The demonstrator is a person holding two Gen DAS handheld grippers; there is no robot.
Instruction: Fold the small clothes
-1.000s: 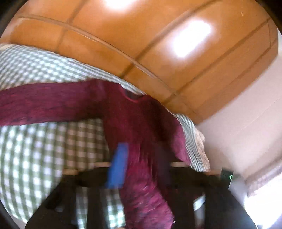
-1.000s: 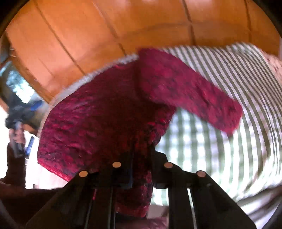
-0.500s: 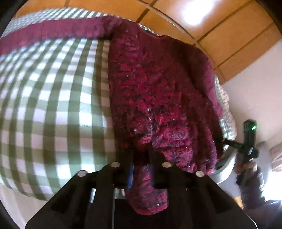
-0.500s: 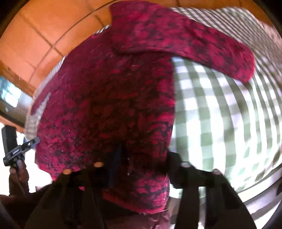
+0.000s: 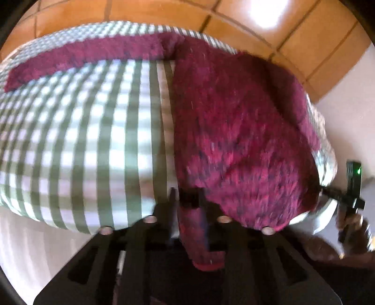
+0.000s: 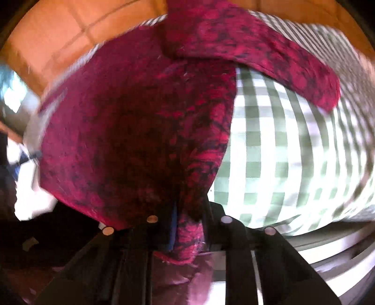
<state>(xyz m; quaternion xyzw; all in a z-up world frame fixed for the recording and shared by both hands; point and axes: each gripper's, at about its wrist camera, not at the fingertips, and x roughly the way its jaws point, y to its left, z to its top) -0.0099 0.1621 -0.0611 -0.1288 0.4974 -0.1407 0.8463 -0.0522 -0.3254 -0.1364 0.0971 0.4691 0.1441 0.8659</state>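
A: Sweater, dark-red fuzzy knit [image 5: 234, 131], lies spread on green-and-white checked cloth [image 5: 89, 140] over the surface. Body flat; one sleeve runs out to the side at the far end.

B: Left gripper [image 5: 187, 204]?

A: Jaws narrow, pinched on the hem corner at near edge of surface. Fabric bunches betw. the black fingers [image 5: 170, 206] and hangs down below them.

B: Right gripper [image 6: 188, 218]?

A: Same – jaws close together, clamped on the other hem corner of the sweater [image 6: 131, 131]. A fold of knit sits betw. them, edge drooping under. Blue pad [image 6: 174, 225] shows on one finger.

B: Sleeve on that side?

A: Stretched diagonally across the checked cloth [image 6: 281, 152], cuff well apart from the body.

B: Background?

A: Orange-brown tiled floor [image 5: 164, 9] beyond the surface. Frames blurred, so finer detail can't be told.
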